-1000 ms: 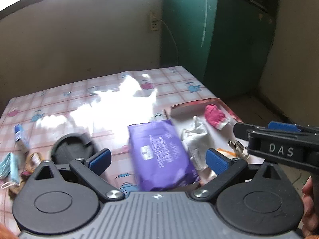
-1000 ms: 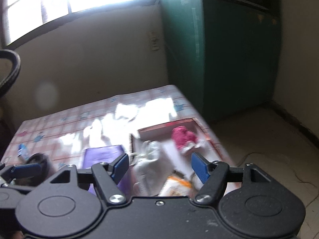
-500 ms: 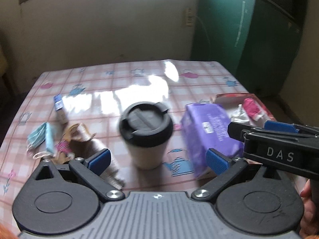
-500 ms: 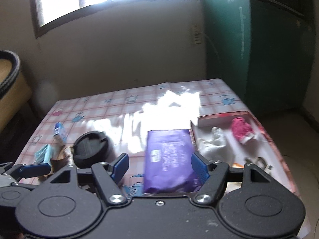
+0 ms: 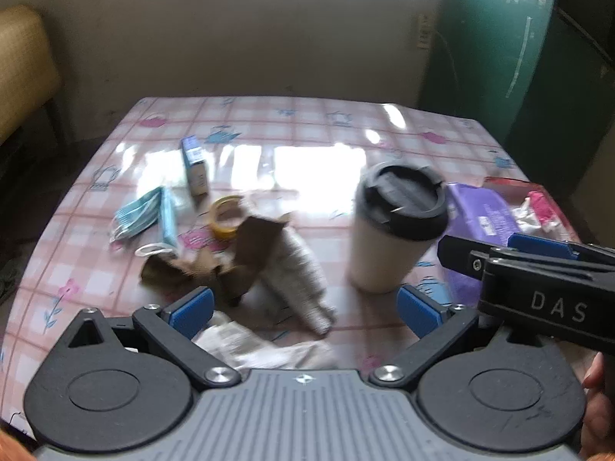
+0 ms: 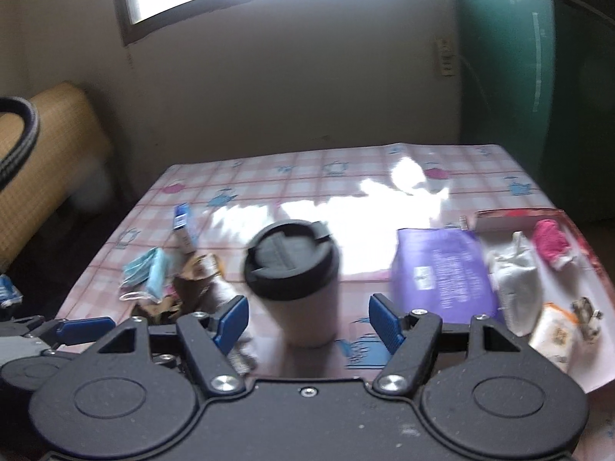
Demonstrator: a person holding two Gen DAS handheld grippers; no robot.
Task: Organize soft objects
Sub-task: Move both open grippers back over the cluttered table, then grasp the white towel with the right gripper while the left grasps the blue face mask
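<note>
Both tools are released and empty. The grey sock point(image 5: 298, 280) lies on the table point(image 5: 307, 134) just ahead of the left tool point(image 5: 303, 307); pinch its middle, clear of the cup point(image 5: 396, 230) standing to the right.

I see a grey sock point(image 5: 298, 280) lying crumpled at my table's centre, with folded blue masks point(image 5: 152, 215) at its ten o'clock. In the red tray point(image 6: 511, 218) at three o'clock lie a pink cloth point(image 6: 550, 244) and a white one point(image 6: 515, 280).
</note>
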